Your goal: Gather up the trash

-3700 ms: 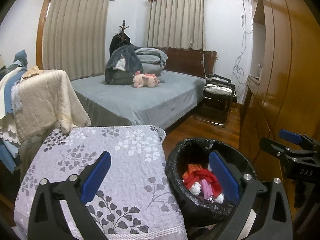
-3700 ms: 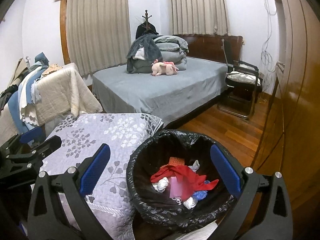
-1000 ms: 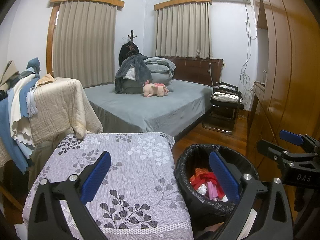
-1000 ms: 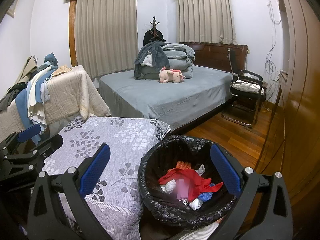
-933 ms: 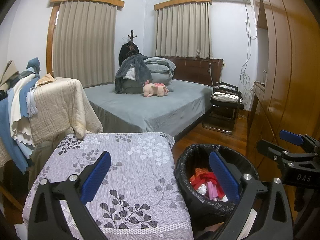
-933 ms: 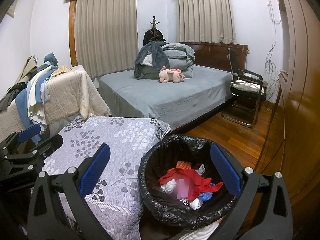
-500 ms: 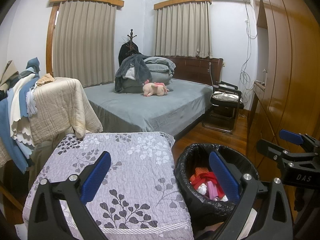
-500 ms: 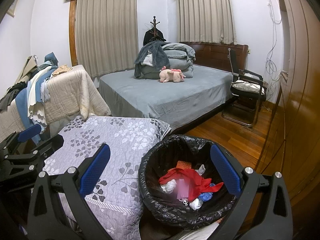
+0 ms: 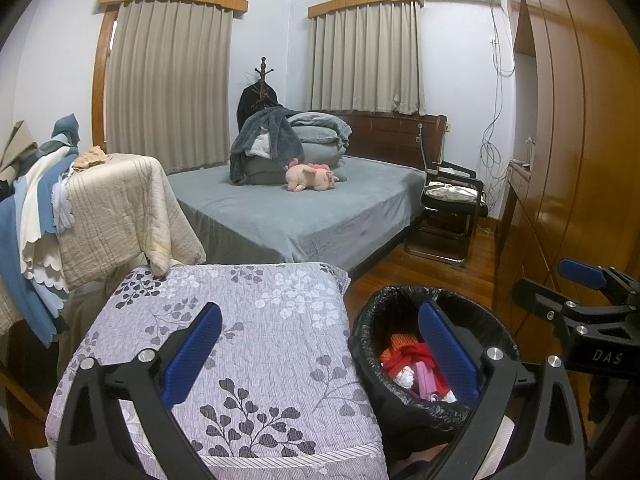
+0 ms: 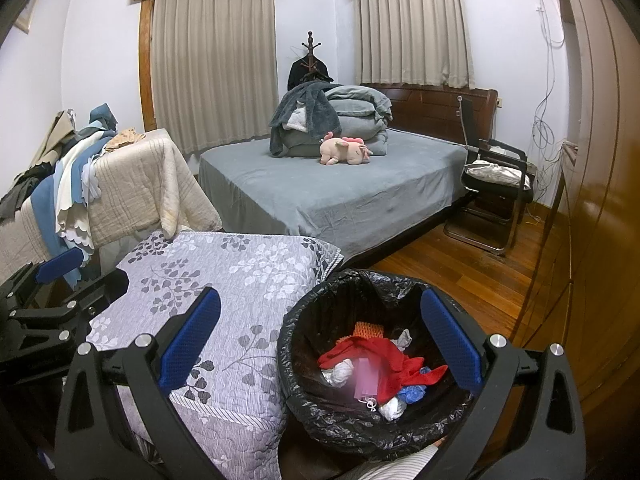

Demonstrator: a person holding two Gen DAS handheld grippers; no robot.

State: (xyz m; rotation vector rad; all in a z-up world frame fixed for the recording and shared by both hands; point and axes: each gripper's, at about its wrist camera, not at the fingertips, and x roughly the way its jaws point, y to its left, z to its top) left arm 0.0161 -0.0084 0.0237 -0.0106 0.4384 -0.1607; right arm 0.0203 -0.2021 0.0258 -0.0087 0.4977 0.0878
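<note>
A round bin with a black liner (image 10: 316, 392) (image 9: 372, 384) stands on the floor beside a quilt-covered table. Inside lies trash: a red wrapper (image 10: 384, 360), white crumpled paper (image 10: 340, 372), a pink piece and a blue scrap. My right gripper (image 10: 320, 344) is open above the bin's left rim, with nothing between its blue pads. My left gripper (image 9: 320, 348) is open too, empty, straddling the quilt's right edge and the bin. Each gripper shows at the edge of the other's view.
The floral grey quilt (image 9: 240, 340) covers the table on the left. Behind it stand a rack draped with cloths (image 9: 100, 216), a grey bed (image 9: 300, 208) with folded bedding and a pink plush toy (image 9: 312, 178), a black chair (image 9: 452, 208) and a wooden wardrobe (image 9: 568, 160).
Since 3.7 s ago both grippers have drawn back and up a little from the bin. Over the last second nothing has visibly moved.
</note>
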